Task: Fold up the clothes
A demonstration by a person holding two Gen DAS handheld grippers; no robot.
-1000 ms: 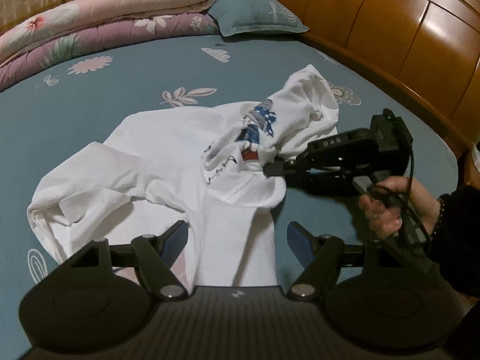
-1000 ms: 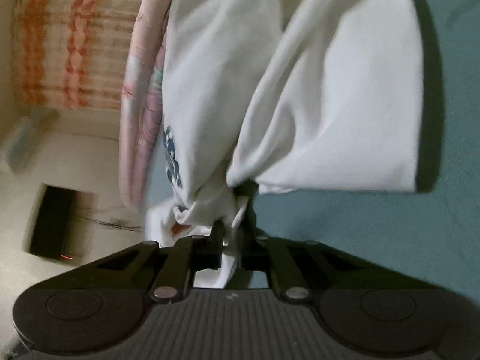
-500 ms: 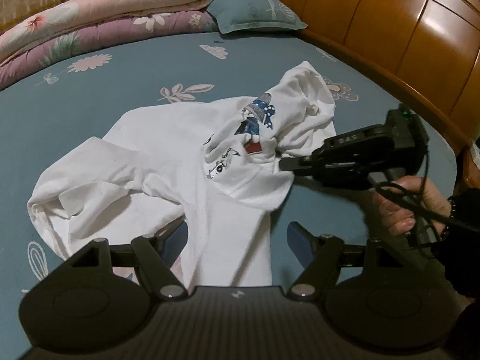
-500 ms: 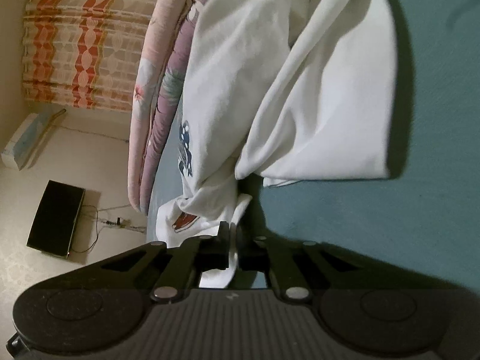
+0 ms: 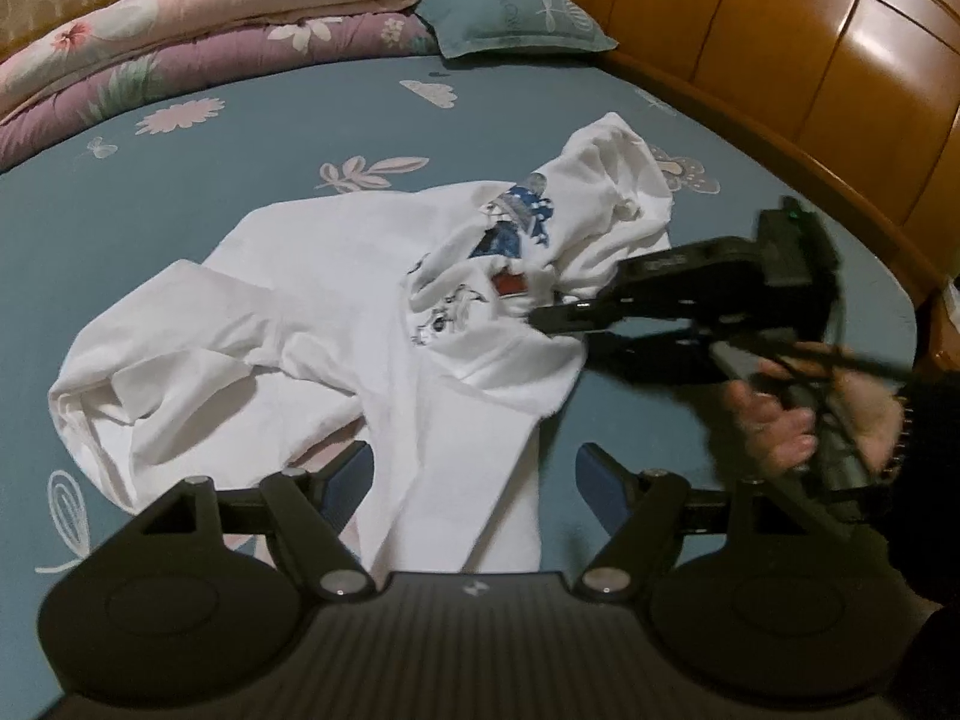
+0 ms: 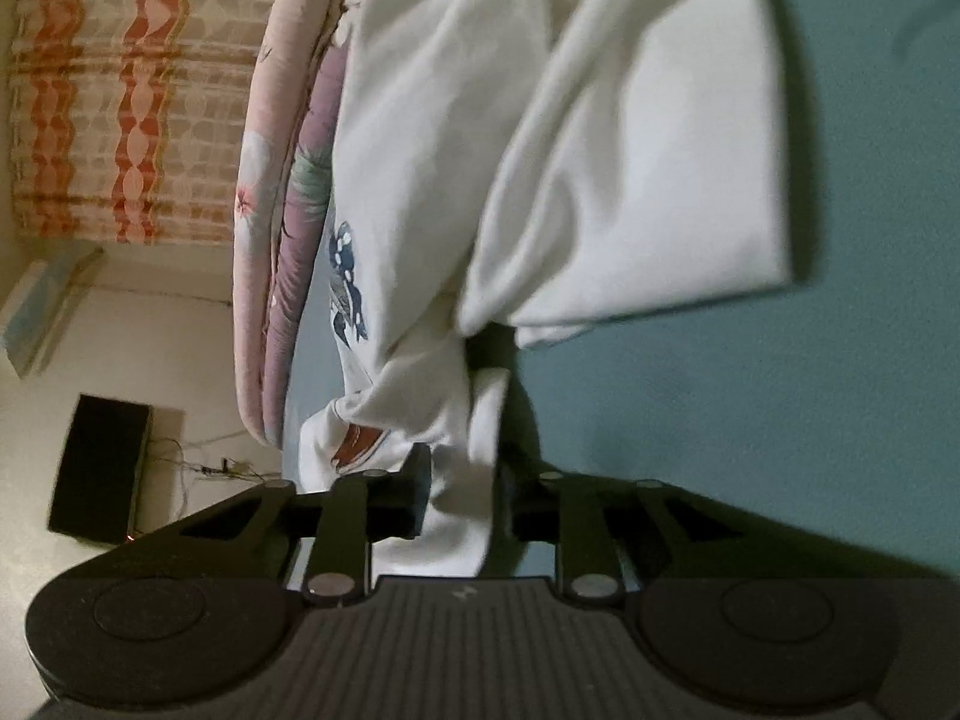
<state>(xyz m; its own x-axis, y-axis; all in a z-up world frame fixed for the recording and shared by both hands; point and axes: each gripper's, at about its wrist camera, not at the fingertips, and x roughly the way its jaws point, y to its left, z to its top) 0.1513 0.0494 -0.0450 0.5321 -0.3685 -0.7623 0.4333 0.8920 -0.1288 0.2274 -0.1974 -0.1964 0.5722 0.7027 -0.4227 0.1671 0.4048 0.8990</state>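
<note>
A crumpled white T-shirt with a blue and red cartoon print lies on the teal bedsheet. My left gripper hovers open over the shirt's near hem, and cloth lies between its blue-padded fingers. My right gripper comes in from the right, with its tips at the bunched cloth beside the print. In the right wrist view the right gripper has its jaws slightly apart, with a fold of the shirt still lying between them.
Folded pink and purple quilts and a teal pillow lie at the bed's far side. A wooden headboard runs along the right. A hand holds the right gripper. A black box sits on the floor.
The right gripper's jaws, clamped on the bunched cloth before, have parted a little. It has drawn the printed part slightly to the right. The left gripper has hardly moved.
</note>
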